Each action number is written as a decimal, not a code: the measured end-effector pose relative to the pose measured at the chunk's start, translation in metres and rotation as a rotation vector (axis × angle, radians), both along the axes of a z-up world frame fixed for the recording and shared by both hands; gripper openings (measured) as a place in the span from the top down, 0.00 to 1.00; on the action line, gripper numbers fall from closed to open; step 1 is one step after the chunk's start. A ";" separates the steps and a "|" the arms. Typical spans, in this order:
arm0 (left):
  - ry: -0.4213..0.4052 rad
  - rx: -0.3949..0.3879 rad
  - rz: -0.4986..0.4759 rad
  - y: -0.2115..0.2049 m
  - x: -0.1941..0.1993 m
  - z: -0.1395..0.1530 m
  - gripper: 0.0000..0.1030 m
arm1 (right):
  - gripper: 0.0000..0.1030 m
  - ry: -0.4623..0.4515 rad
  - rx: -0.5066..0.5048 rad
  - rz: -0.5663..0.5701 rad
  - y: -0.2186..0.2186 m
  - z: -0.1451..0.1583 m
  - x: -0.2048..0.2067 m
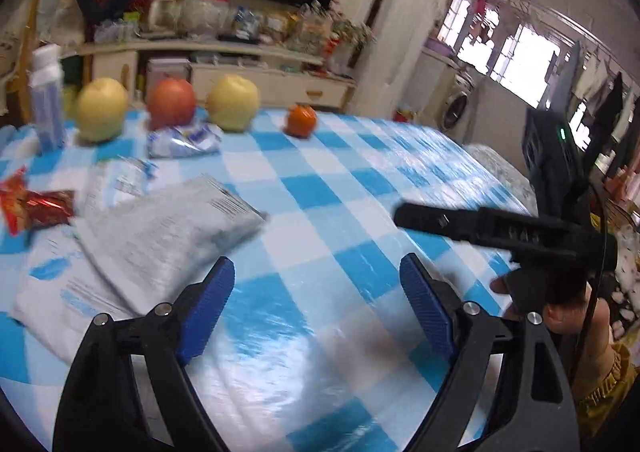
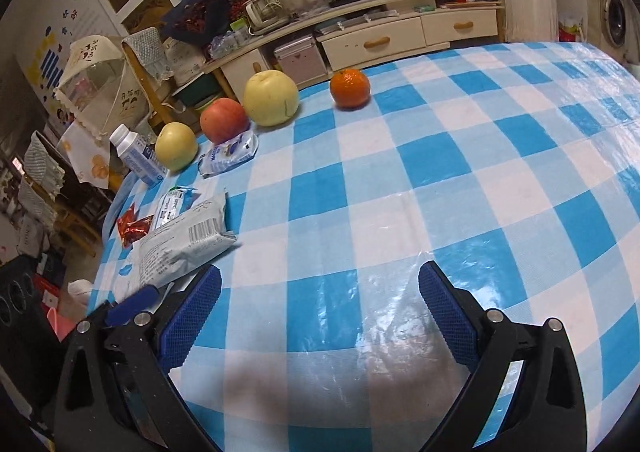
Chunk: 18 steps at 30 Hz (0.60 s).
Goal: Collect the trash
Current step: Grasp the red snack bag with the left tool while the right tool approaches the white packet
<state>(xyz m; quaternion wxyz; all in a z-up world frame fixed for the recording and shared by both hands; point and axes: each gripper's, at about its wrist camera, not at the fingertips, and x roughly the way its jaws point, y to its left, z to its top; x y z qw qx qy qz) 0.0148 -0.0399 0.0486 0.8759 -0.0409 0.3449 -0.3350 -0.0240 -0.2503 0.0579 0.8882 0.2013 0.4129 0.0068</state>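
A grey plastic mailer bag [image 1: 160,240] lies on the blue checked table, also in the right wrist view [image 2: 180,244]. Near it lie a red snack wrapper [image 1: 36,204] [image 2: 134,230], a crumpled blue-white wrapper [image 1: 182,140] [image 2: 230,154] and a white-blue printed wrapper [image 1: 120,180] [image 2: 172,204]. My left gripper [image 1: 316,292] is open and empty, its left pad [image 1: 208,308] at the mailer's near edge. My right gripper [image 2: 320,308] is open and empty over bare cloth; it shows from the side in the left wrist view [image 1: 500,228].
Two yellow pears [image 2: 272,98] [image 2: 176,146], a red apple [image 2: 223,120] and an orange [image 2: 350,88] stand in a row at the far edge. A blue-white carton [image 2: 138,156] stands at the far left. The table's left edge [image 2: 106,236] runs beside the trash.
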 end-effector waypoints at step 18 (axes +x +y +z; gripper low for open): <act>0.175 0.079 0.699 0.181 0.123 -0.008 0.17 | 0.05 -0.018 0.191 0.228 0.088 -0.015 0.041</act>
